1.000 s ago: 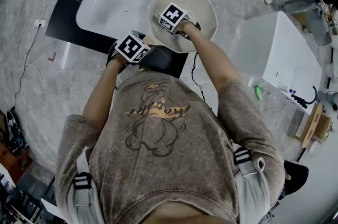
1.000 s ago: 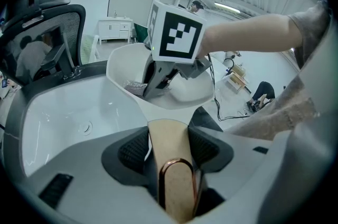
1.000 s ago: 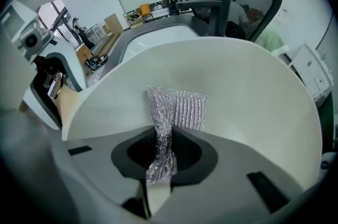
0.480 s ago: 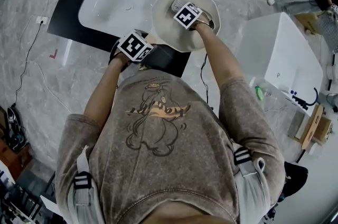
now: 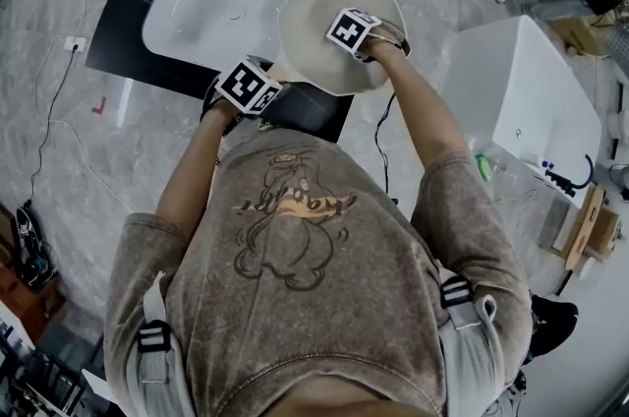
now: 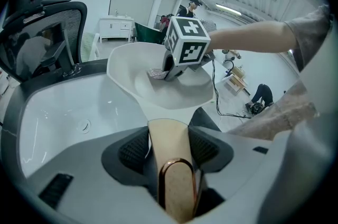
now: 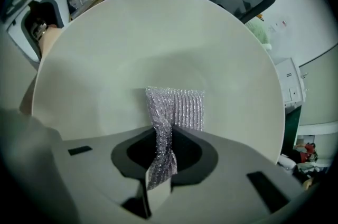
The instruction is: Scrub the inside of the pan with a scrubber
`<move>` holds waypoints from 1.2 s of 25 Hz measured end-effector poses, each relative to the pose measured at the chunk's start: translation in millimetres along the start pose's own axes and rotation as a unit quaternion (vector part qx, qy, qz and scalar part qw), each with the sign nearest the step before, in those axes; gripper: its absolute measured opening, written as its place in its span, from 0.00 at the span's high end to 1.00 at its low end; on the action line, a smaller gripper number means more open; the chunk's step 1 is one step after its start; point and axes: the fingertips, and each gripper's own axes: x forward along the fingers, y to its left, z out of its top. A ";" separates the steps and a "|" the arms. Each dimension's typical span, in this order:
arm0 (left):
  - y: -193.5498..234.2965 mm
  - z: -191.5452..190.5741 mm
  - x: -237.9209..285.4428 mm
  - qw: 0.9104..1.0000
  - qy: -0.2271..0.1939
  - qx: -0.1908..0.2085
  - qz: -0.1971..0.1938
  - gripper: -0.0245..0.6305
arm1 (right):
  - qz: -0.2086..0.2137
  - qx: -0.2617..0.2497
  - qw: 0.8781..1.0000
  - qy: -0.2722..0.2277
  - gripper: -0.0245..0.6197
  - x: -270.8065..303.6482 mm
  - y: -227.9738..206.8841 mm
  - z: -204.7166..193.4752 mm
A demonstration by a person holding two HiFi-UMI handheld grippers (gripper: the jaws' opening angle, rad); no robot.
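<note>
A cream-white pan (image 5: 319, 7) hangs over the sink. Its tan handle (image 6: 170, 149), tipped with a copper ring, is clamped by my left gripper (image 6: 169, 146) at the pan's near edge (image 5: 246, 89). My right gripper (image 5: 359, 33) points down into the bowl, right of centre. It is shut on a silvery mesh scrubber (image 7: 174, 109), whose free end lies flat against the pan's inside (image 7: 158, 38). The left gripper view shows the scrubber (image 6: 156, 74) under the right gripper's marker cube (image 6: 187, 46), touching the pan's bottom.
A white sink basin (image 5: 201, 7) is set in a black counter (image 5: 128, 22) under and left of the pan. A white cabinet (image 5: 521, 100) stands to the right. A black office chair (image 6: 42, 17) is behind the sink. Cables run over the floor.
My right gripper has slid to the right across the pan's inside with the scrubber. The left gripper has kept still on the handle.
</note>
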 end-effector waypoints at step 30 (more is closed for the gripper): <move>2.8 -0.8 -0.1 1.000 0.015 0.002 0.006 0.59 | 0.155 0.049 0.979 -0.121 0.84 -16.9 113.0 47.3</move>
